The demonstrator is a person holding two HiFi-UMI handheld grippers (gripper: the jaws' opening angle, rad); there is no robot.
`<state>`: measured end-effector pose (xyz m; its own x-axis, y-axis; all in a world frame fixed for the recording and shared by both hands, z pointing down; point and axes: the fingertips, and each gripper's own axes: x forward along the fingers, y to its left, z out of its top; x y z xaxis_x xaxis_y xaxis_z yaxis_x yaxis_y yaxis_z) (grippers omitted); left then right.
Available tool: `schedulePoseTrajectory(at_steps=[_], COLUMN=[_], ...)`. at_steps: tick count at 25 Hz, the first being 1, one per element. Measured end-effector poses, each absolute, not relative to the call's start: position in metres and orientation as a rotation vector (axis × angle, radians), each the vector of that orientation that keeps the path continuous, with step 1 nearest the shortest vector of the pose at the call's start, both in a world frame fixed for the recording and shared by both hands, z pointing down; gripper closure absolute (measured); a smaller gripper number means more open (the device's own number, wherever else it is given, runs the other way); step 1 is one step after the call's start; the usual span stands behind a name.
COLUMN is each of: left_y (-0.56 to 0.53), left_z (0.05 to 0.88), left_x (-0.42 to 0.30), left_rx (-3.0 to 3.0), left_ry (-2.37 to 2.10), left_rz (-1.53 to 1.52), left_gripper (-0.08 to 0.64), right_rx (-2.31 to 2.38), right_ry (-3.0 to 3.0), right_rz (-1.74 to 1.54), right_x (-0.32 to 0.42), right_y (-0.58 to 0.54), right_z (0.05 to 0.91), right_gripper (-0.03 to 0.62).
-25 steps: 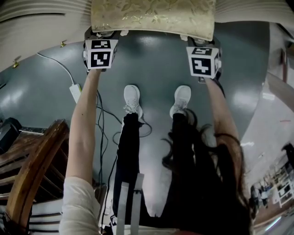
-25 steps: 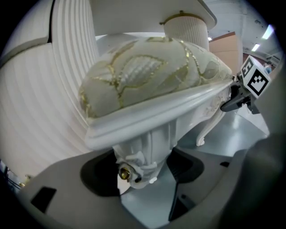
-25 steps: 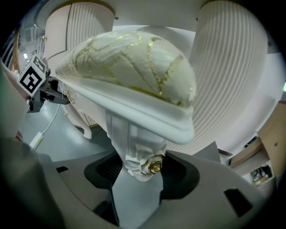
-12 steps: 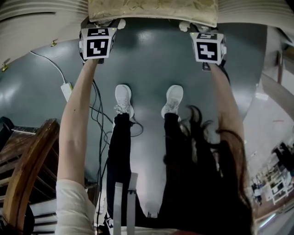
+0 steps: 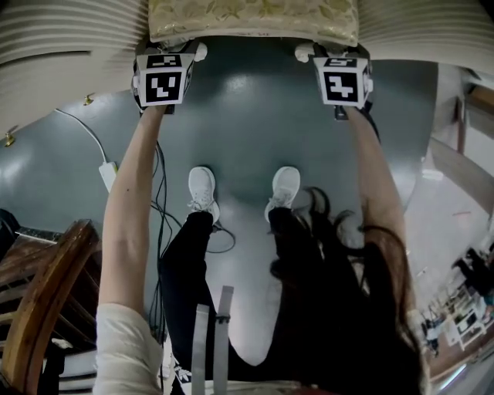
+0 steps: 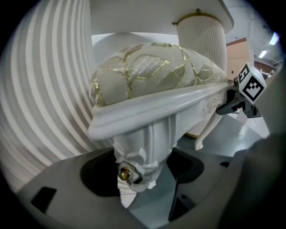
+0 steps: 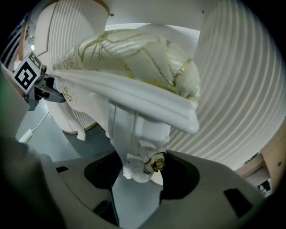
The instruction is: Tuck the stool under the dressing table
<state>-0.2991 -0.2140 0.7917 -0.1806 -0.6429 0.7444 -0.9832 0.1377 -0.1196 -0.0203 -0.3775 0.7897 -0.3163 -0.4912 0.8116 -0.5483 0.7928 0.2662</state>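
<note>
Stool (image 5: pixel 255 19) edges lie close between dressing table (image 5: pixel 62 46) pedestals.

- I see white sneakers (image 5: pixel 203 189) and black trousers (image 5: pixel 189 266).
- Left arm: pale short sleeve (image 5: pixel 127 351).
- Left gripper (image 6: pixel 143 178) and right gripper (image 7: pixel 138 179): grey jaws, each with a black-and-white marker cube (image 5: pixel 162 81).
</note>
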Motion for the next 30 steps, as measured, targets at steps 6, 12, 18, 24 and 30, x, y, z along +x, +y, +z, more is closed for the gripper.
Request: schedulePoseTrajectory(at_steps=[6,12,18,24,30], left_y=[-0.219,-0.217,-0.214,-0.183,-0.154], left_z=[0.792,0.801,0.804,0.792,0.747], left_x=[-0.302,-0.302,-0.300,-0.292,-0.259], left_rx=[1.561,1.538,1.473,1.348,1.304], left_ry=[-1.913,-1.892,-1.865,-1.829,-1.807], left_rz=[0.809,0.820,0.841,0.820,0.719], left_gripper=[0.242,0.242,0.242,0.242,0.244], right_rx=[0.817,0.808,0.788,0.796,0.761], right_ry=[-1.986,-1.965,-1.903,-1.908,-1.893], right_rz=[0.028,0.040,0.137,0.231,0.270], right_x=[-0.024,-0.024,-0.017,0.002,0.019], right_y=[-0.386,-0.387,-0.378,-0.348,-0.307], right_z=[0.792,0.797,0.798,0.776,0.732], right_gripper=[0.339,0.337,0.337,0.337,0.337])
